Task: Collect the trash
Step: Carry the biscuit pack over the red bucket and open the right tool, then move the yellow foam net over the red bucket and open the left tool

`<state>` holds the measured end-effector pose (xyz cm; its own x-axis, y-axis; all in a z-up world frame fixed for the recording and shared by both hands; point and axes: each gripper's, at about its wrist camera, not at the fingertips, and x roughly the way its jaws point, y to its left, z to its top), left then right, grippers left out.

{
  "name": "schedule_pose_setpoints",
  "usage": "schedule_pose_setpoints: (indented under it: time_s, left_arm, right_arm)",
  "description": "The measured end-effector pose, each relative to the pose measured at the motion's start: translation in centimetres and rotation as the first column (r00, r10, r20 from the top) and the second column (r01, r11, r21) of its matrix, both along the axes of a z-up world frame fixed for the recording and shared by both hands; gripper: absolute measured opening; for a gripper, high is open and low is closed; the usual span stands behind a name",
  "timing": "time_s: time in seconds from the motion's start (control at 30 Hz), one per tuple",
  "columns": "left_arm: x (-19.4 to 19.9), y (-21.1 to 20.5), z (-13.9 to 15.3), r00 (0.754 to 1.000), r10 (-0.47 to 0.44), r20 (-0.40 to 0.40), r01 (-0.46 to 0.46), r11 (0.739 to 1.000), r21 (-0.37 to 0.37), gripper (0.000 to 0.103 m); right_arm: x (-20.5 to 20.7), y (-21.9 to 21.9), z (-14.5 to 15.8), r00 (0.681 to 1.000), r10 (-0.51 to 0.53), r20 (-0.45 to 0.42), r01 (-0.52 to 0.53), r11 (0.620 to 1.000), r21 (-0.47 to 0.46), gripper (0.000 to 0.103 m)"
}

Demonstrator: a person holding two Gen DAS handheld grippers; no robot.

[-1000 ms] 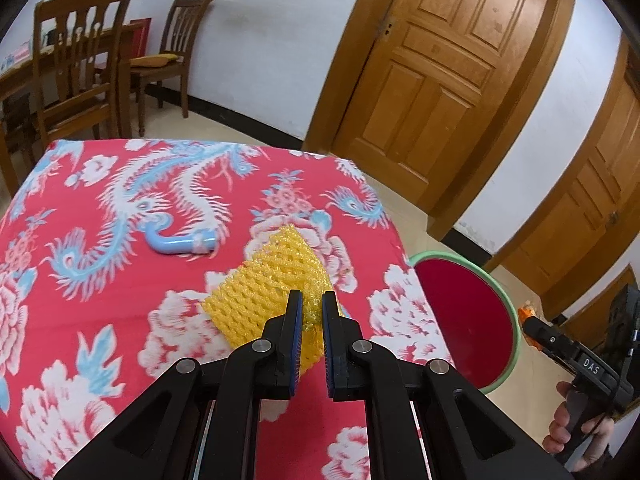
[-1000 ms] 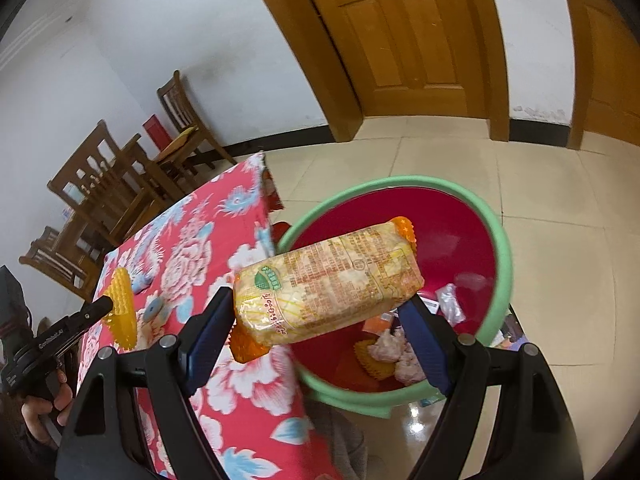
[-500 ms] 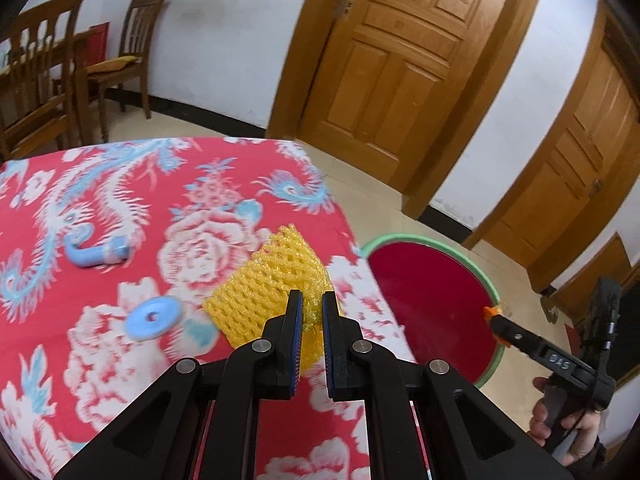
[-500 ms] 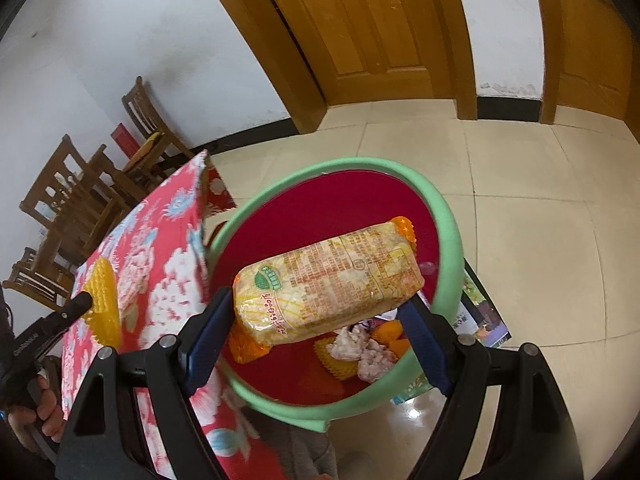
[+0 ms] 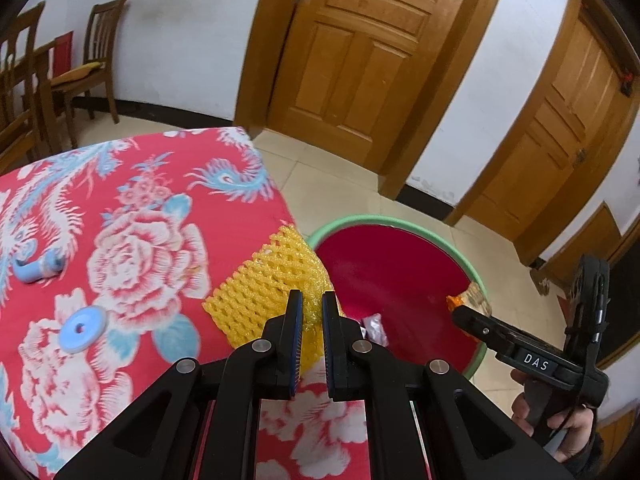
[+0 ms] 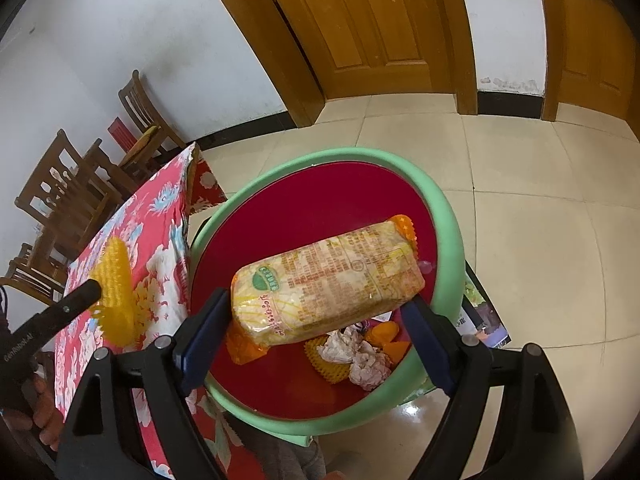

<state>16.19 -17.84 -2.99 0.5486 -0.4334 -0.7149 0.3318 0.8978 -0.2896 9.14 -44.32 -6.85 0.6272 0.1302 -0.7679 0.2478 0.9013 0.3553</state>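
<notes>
The right gripper (image 6: 316, 328) is clamped across the width of a snack packet (image 6: 328, 280), one finger at each long side, so the packet lies level and hangs over the open mouth of the bin (image 6: 448, 240). Held that way, it looks set to fall straight in once the fingers part. Below it, at about 6 o'clock from the packet, lie crumpled tissue (image 6: 360, 356), orange peel (image 6: 390, 338) and a scrap of yellow netting.

The left gripper (image 5: 307, 320) is pinched tight on one edge of a yellow foam net (image 5: 266, 292), which fans out toward 11 o'clock above the flowered tablecloth (image 5: 132, 200), just at the table's edge beside the bin (image 5: 400, 226). My guess is it waits there for its turn after the packet.

Each view fills in the other. The right camera looks down into the bin and shows what is already collected; the left camera sees only the red inner wall and one wrapper. The left camera alone shows what remains on the cloth: a blue disc (image 5: 82, 330) at 9 o'clock from the fingers and a blue hooked piece (image 5: 36, 268) farther toward 10 o'clock. It also catches the right gripper (image 5: 466, 304) from the side with the packet's orange end poking out.
</notes>
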Motion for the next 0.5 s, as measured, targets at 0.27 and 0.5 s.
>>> schedule_pose_setpoints:
  time_s: [0.27, 0.5]
  left_arm:
    - [-0.2, -2.4, -0.6, 0.999, -0.053, -0.012, 0.054, 0.999, 0.010, 0.009]
    - [-0.8, -4.5, -1.2, 0.993, -0.115, -0.019, 0.116, 0.993, 0.014, 0.009]
  right_arm:
    - [-1.1, -0.5, 1.4, 0.999, -0.002, 0.042, 0.003, 1.000, -0.018, 0.093]
    - [-2.3, -1.8, 2.8, 0.996, -0.040, 0.077, 0.041, 0.999, -0.010, 0.093]
